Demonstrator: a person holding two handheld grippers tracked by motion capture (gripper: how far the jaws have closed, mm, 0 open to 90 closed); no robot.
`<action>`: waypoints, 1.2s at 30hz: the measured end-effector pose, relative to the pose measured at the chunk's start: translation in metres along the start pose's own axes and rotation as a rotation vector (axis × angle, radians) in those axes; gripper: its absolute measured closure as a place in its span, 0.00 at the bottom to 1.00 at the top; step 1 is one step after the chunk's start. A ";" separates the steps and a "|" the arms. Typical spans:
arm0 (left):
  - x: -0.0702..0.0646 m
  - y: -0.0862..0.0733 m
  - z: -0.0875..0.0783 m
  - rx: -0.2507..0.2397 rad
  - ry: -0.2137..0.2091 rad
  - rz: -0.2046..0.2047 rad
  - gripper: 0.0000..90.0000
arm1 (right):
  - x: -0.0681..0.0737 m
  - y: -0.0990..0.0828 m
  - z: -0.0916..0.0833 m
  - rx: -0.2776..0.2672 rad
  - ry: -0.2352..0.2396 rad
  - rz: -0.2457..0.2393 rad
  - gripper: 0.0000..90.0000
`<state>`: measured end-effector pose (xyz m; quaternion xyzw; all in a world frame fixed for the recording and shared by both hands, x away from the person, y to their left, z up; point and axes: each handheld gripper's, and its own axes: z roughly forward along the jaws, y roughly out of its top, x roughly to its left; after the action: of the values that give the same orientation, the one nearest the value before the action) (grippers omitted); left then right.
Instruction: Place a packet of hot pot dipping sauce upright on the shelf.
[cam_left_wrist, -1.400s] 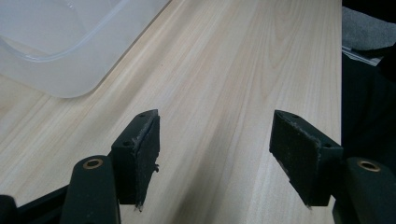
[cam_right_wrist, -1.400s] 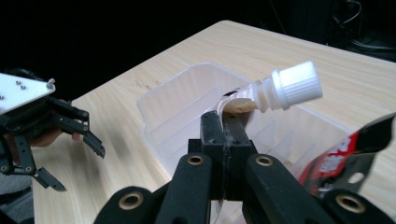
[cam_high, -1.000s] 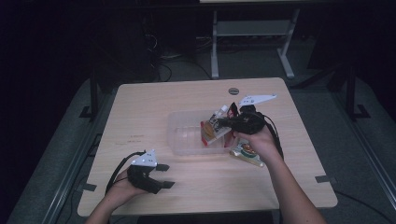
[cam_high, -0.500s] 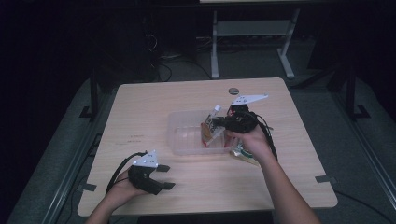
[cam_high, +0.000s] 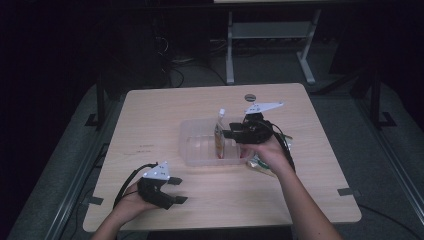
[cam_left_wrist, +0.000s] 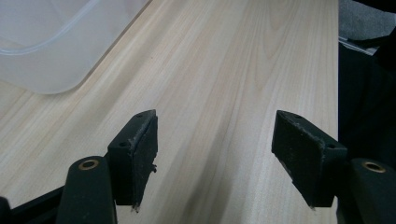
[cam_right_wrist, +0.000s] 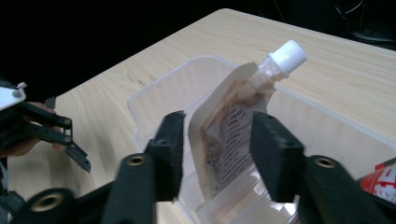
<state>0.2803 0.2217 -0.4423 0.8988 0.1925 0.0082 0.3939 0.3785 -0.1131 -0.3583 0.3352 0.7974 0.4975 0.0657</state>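
While the high view looked down on the light wooden counter (cam_high: 150, 125), the right claw (cam_high: 226, 134) hung over a clear plastic bin (cam_high: 192, 150) near the counter's middle, with a spouted pouch (cam_high: 219, 135) standing on end inside the bin just at the claw's tips. The pouch's long axis ran close to upright, its white cap (cam_high: 222, 111) at the top and leaning slightly toward the far edge of the counter. A crumpled packet (cam_high: 260, 162) lay on the counter just beside the bin, under the right forearm. The left claw (cam_high: 177, 190) rested low near the front left part of the counter, well apart from the bin, with its jaws spread. In the left gripper view, the left claw (cam_left_wrist: 215, 158) stood wide with bare counter (cam_left_wrist: 224, 70) between its pads and nothing held, and a corner of the bin (cam_left_wrist: 46, 42) lay ahead at the upper left. In the right gripper view, the right claw (cam_right_wrist: 217, 154) had just been opening, its jaws parted on either side of the pouch (cam_right_wrist: 229, 149), which stood between them with a gap showing at the left pad. There the pouch rose from the bin (cam_right_wrist: 159, 98) with its bottom down in the compartment and its cap (cam_right_wrist: 287, 56) pointing up and to the right, away from the camera. The left claw (cam_right_wrist: 70, 140) showed farther off at the left edge, and a red-printed packet (cam_right_wrist: 385, 179) sat at the lower right.
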 end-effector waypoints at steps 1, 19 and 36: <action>0.000 0.000 0.000 0.000 0.000 0.000 0.35 | 0.001 0.000 -0.002 0.001 -0.002 -0.004 0.55; -0.002 0.000 0.003 0.006 0.000 -0.003 0.34 | 0.027 -0.037 -0.024 0.092 0.008 -0.128 0.42; -0.003 0.001 0.001 0.011 0.004 -0.004 0.34 | 0.027 -0.078 -0.045 0.151 0.056 -0.150 0.41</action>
<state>0.2781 0.2198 -0.4416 0.9005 0.1951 0.0080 0.3886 0.3015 -0.1526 -0.3946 0.2644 0.8570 0.4388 0.0552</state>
